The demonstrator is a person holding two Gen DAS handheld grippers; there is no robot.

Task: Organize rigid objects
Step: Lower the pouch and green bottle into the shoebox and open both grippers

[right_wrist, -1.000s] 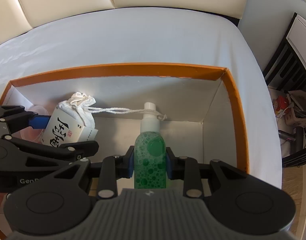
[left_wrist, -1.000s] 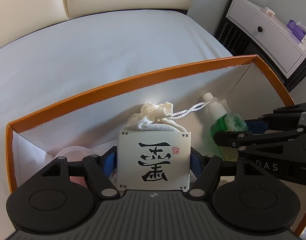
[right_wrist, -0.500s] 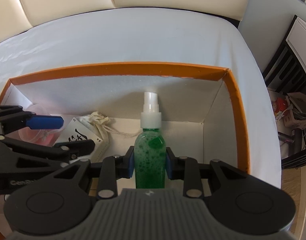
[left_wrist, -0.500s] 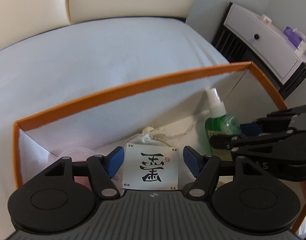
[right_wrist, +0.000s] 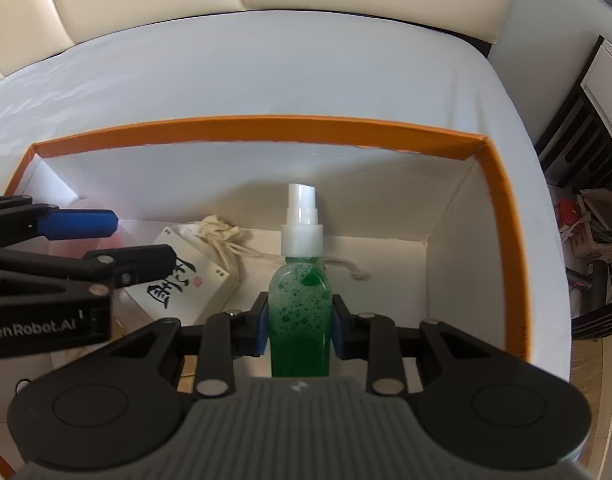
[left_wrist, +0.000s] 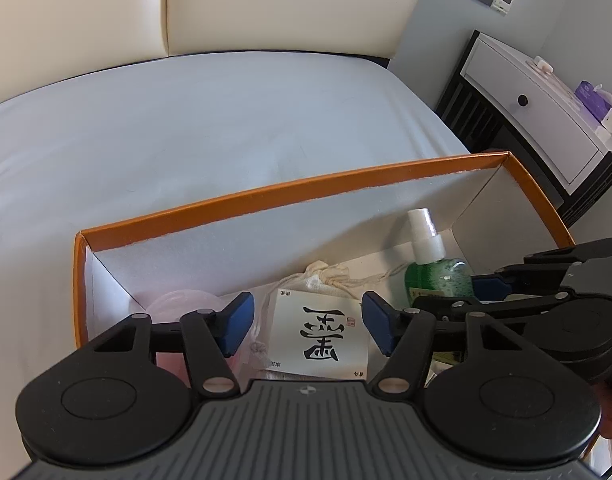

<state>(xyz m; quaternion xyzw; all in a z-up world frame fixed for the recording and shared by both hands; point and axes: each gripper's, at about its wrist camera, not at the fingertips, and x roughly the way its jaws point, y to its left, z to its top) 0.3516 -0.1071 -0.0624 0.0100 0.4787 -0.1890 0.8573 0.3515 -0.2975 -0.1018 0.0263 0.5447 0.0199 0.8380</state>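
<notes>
An orange-rimmed cardboard box (left_wrist: 265,196) sits on the bed. On its floor lies a white carton with black calligraphy (left_wrist: 320,334), resting against a cream drawstring pouch (left_wrist: 326,276). My left gripper (left_wrist: 306,316) hovers above the carton with its jaws closing; the blue pads (left_wrist: 235,322) stand clear of the carton's sides. My right gripper (right_wrist: 299,320) is shut on a green spray bottle (right_wrist: 299,300), held upright inside the box. The right wrist view shows the carton (right_wrist: 189,284) and pouch (right_wrist: 217,236) left of the bottle, under the left gripper (right_wrist: 125,240).
A translucent pink container (left_wrist: 185,304) sits in the box's left corner. Pale blue sheet (left_wrist: 185,128) surrounds the box, with a cream headboard behind. A white nightstand (left_wrist: 538,120) stands to the right, and floor clutter (right_wrist: 594,224) lies beyond the bed edge.
The left gripper has let go of the white carton and drawn back up; carton and pouch now lie on the box floor. The right gripper has held the bottle still.
</notes>
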